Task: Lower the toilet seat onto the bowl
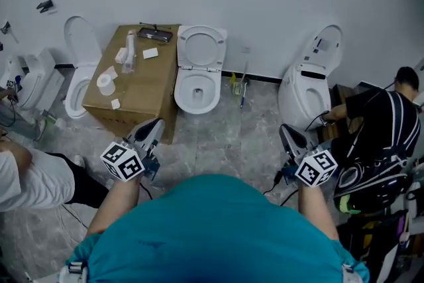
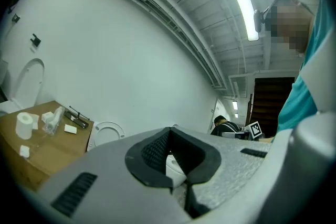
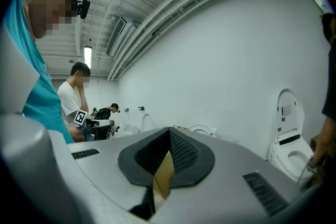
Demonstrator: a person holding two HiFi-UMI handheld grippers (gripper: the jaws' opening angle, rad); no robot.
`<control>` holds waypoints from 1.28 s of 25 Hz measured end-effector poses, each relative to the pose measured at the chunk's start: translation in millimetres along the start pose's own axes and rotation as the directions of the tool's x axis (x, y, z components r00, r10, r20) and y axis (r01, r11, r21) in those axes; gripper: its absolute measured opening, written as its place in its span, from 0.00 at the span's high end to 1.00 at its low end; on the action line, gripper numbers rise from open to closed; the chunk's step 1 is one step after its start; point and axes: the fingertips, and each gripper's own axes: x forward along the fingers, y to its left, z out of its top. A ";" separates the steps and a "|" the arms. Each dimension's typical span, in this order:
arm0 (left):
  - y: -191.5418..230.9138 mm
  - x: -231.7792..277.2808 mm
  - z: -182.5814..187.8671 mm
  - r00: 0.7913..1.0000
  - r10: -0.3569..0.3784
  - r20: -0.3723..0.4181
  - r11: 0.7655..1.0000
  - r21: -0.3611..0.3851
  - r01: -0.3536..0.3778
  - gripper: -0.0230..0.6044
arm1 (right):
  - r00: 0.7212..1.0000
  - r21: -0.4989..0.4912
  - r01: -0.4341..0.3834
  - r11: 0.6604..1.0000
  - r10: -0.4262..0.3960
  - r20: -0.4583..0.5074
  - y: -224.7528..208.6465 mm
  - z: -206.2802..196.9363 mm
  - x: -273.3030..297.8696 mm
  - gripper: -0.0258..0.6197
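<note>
A white toilet (image 1: pixel 197 91) stands against the far wall at the middle of the head view. Its seat and lid (image 1: pixel 202 47) are raised and lean back toward the wall. The raised seat (image 2: pixel 107 131) also shows small in the left gripper view, and as a pale ring (image 3: pixel 201 128) in the right gripper view. My left gripper (image 1: pixel 154 124) hovers over the floor by the box corner, well short of the bowl, jaws shut and empty. To the right of the bowl and nearer me, my right gripper (image 1: pixel 287 132) is shut and empty too.
A cardboard box (image 1: pixel 142 86) left of the toilet carries a paper roll (image 1: pixel 105 82), a bottle (image 1: pixel 130 51) and small items. Other toilets stand at left (image 1: pixel 78 69) and right (image 1: pixel 307 88). One person (image 1: pixel 379 136) crouches at right, another (image 1: pixel 33 175) sits at left. Cleaning bottles (image 1: pixel 237 85) stand by the wall.
</note>
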 end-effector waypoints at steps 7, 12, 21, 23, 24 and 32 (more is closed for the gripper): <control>83.5 17.9 37.5 0.999 -0.034 0.003 0.999 0.012 0.034 0.97 | 1.000 -0.004 0.012 1.000 -0.012 0.026 7.5 22.8 96.6 0.97; 128.1 22.0 53.5 1.000 -0.012 0.011 1.000 -0.010 0.012 0.97 | 1.000 -0.006 -0.005 1.000 0.005 0.002 6.7 26.1 149.4 0.97; 151.9 58.6 44.7 0.997 0.080 -0.003 0.997 -0.017 -0.080 0.97 | 0.995 0.017 -0.093 0.995 0.094 -0.032 -49.1 19.2 202.5 0.97; 151.4 77.8 45.0 0.993 0.114 0.009 0.993 -0.009 -0.114 0.97 | 0.991 0.018 -0.126 0.992 0.127 -0.035 -75.6 22.2 213.5 0.97; 150.8 88.6 46.4 0.991 0.132 0.022 0.991 -0.006 -0.132 0.97 | 0.989 0.015 -0.144 0.990 0.144 -0.035 -89.9 25.2 219.5 0.97; 119.7 171.4 47.0 0.953 0.284 0.105 0.959 -0.027 -0.283 0.97 | 0.948 -0.040 -0.314 0.949 0.311 -0.064 -189.6 66.3 258.8 0.97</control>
